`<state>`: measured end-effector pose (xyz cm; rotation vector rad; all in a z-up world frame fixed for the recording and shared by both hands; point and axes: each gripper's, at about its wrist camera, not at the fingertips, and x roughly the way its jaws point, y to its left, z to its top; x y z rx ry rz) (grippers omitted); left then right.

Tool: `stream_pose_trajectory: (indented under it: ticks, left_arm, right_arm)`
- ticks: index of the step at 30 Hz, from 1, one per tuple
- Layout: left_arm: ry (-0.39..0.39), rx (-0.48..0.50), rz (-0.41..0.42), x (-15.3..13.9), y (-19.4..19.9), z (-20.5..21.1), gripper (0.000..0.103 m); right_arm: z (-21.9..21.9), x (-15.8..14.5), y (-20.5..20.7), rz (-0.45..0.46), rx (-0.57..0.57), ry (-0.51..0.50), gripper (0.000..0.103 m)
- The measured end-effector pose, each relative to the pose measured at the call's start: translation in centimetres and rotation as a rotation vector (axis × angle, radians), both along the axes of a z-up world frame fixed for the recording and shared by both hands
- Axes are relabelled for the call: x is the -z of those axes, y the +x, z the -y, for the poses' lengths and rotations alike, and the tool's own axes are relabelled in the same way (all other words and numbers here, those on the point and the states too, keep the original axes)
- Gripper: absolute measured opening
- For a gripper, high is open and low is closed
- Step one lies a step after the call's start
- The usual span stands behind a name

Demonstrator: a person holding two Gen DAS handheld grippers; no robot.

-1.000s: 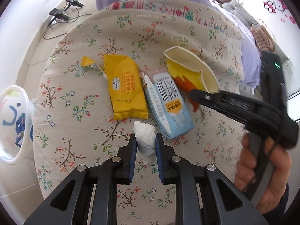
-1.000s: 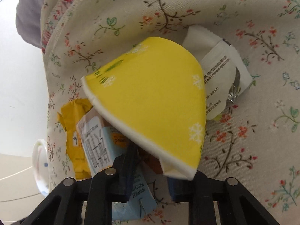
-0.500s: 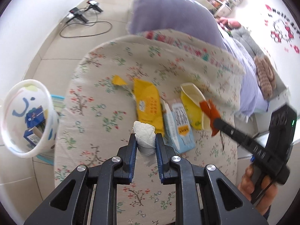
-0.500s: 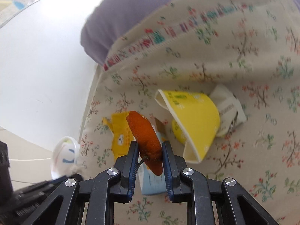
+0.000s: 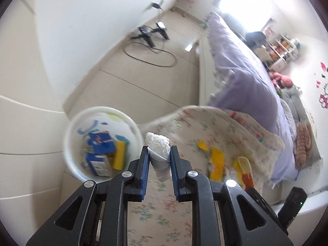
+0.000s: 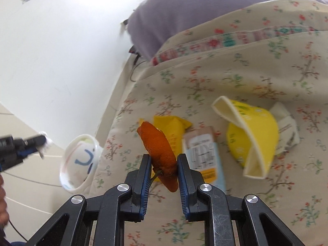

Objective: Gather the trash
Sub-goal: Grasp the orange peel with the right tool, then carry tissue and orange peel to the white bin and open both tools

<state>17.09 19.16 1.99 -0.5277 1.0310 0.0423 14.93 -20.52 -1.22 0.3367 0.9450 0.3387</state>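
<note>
Pinching a crumpled white tissue wad (image 5: pixel 158 153), the left gripper (image 5: pixel 158 160) hangs above the edge of the floral cloth-covered desk (image 5: pixel 235 131), beside the white round plastic bin (image 5: pixel 70 143) on the floor; blue cartons and yellow packaging lie inside the bin. Right of it on the desk: yellow snack wrapper (image 6: pixel 174 131), light-blue drink carton (image 6: pixel 205 157), squashed yellow paper cup (image 6: pixel 254 131) lying on its side, white crumpled wrapper (image 6: pixel 287 129) touching the cup. The right gripper (image 6: pixel 164 164) jaws clamp an orange peel strip (image 6: pixel 158 143), lifted above the wrapper and carton. Purple bedding (image 6: pixel 194 10) behind the desk.
</note>
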Motion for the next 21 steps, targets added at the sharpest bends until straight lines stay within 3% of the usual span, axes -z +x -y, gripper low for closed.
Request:
stream_pose_trajectory:
  ticks: [9,21]
  left_arm:
    - [0.011,-0.077,-0.129,4.1,0.8,-5.0,0.021]
    - [0.049,-0.129,-0.217,7.0,2.2,-7.9,0.022]
  right_arm:
    - [-7.9,0.6,1.0,0.020,-0.125,-0.023,0.023]
    - [-18.3,1.7,2.9,0.019,-0.264,0.009,0.023]
